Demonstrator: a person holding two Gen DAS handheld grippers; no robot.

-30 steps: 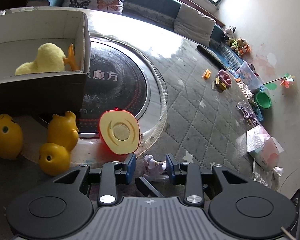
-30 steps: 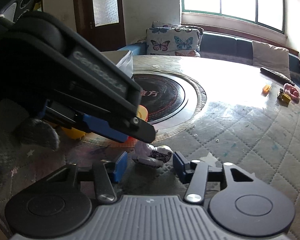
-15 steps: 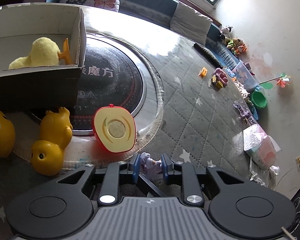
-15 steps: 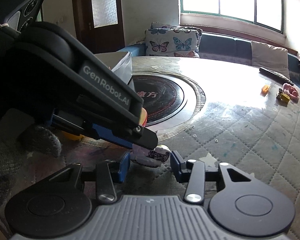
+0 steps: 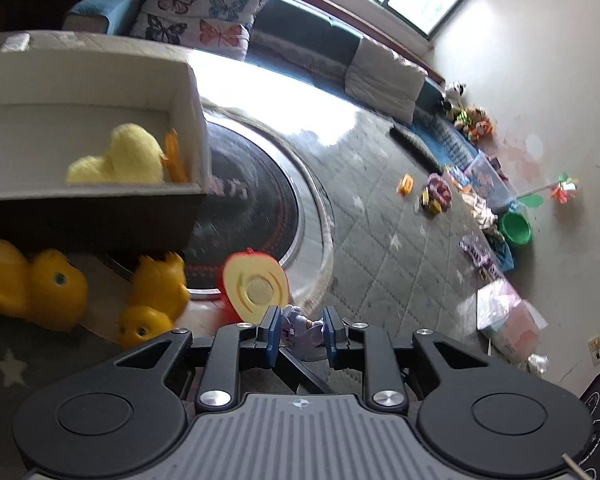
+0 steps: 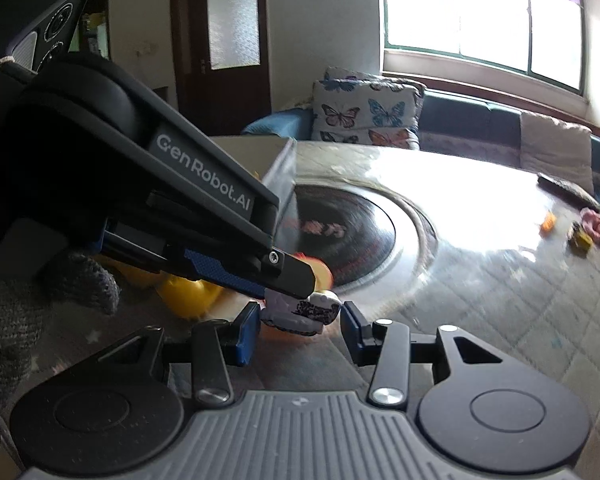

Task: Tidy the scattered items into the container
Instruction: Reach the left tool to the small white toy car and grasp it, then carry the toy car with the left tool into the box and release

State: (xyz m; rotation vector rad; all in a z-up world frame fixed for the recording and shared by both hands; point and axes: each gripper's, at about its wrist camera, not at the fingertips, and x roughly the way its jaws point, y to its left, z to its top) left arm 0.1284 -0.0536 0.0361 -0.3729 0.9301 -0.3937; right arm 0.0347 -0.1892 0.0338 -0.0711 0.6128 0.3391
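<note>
Quilted grey table [image 5: 384, 248] with glossy round inlay, my left tongs [image 5: 299, 331] now clamped on soft lilac figurine [image 5: 300, 330], right tongs [image 6: 298, 326] gaping, cardboard box [image 5: 188, 128] at ten o'clock, view lifted since before.

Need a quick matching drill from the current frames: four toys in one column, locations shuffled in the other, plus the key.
Column 1:
1. plush duck
2. small doll
3. rubber duck
4. pink toy

Column 2:
A. on the mat in front of the box
B. far across the mat, near the sofa
C. inside the box
D. between the left gripper fingers

Pairs: 1-C, 2-D, 3-A, 4-B
</note>
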